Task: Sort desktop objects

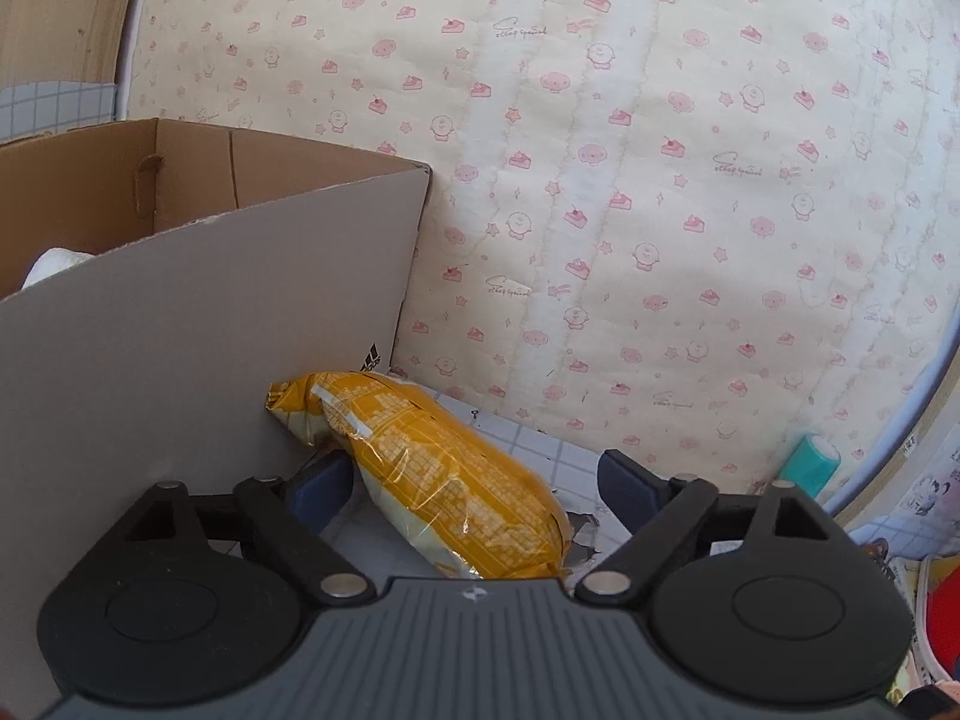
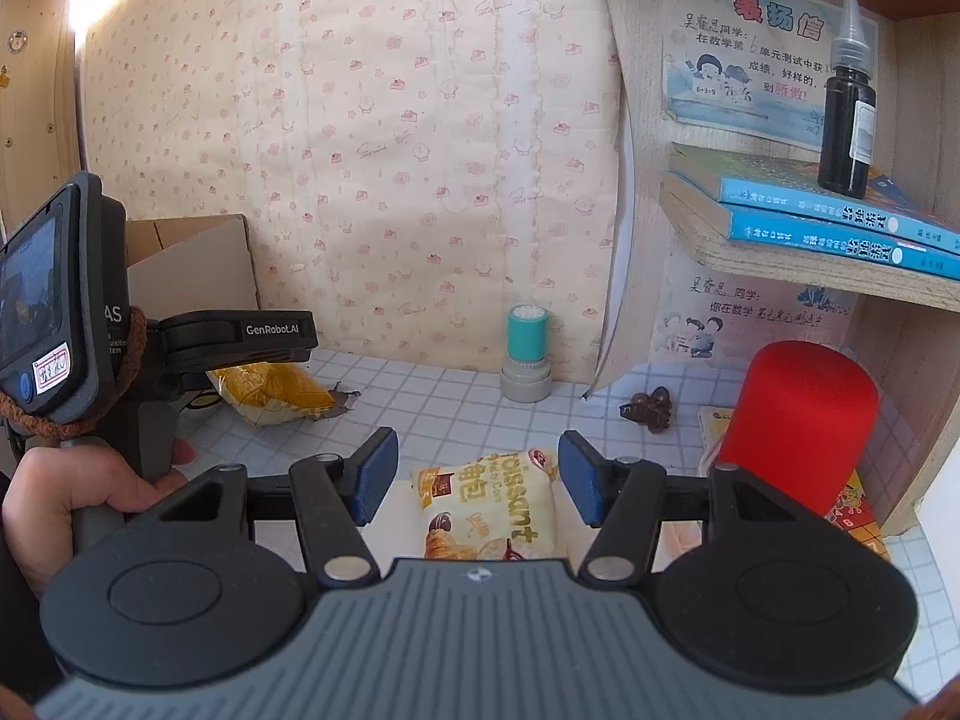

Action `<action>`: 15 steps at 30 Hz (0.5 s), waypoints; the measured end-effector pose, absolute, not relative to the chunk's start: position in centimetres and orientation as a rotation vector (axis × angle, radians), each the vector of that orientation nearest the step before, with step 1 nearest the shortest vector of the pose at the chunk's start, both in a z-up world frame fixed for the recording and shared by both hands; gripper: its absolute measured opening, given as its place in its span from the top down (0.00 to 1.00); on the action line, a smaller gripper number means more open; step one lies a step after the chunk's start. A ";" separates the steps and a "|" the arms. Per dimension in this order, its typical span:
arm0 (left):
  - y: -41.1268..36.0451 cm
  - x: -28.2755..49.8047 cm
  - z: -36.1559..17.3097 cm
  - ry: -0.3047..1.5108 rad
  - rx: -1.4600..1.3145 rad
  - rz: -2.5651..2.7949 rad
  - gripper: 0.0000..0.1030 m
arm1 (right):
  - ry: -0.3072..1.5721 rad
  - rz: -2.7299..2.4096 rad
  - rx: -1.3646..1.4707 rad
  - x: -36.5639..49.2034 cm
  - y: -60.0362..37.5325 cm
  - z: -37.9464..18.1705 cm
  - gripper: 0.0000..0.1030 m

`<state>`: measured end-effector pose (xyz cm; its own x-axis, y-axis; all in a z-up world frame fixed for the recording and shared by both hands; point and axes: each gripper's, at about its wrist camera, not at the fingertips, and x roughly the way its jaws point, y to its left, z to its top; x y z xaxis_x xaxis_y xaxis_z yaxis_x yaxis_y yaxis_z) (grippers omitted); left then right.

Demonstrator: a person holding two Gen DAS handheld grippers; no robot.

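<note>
A yellow snack bag lies on the checked desk beside a cardboard box. My left gripper is open, its blue pads either side of the bag, not touching it. The same bag and the left gripper's body show at the left of the right wrist view. A croissant packet lies on the desk between the pads of my open right gripper, which stand apart from it.
A teal stamp stands by the patterned wall; it also shows in the left wrist view. A red cylinder, a small brown figure, and a shelf with blue books and a dark bottle are right.
</note>
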<state>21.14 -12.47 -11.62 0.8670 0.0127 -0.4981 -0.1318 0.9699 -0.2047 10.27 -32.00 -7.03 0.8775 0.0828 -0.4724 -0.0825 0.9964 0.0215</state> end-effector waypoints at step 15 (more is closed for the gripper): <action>-14.2 23.0 -12.4 0.604 -0.147 0.196 0.38 | 0.525 0.081 0.020 10.4 -33.9 -8.4 0.43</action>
<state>22.97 -14.18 -12.42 0.8055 0.1399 -0.5758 -0.2254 0.9710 -0.0795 10.41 -33.87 -8.42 0.8620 0.0819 -0.5002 -0.0718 0.9966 0.0395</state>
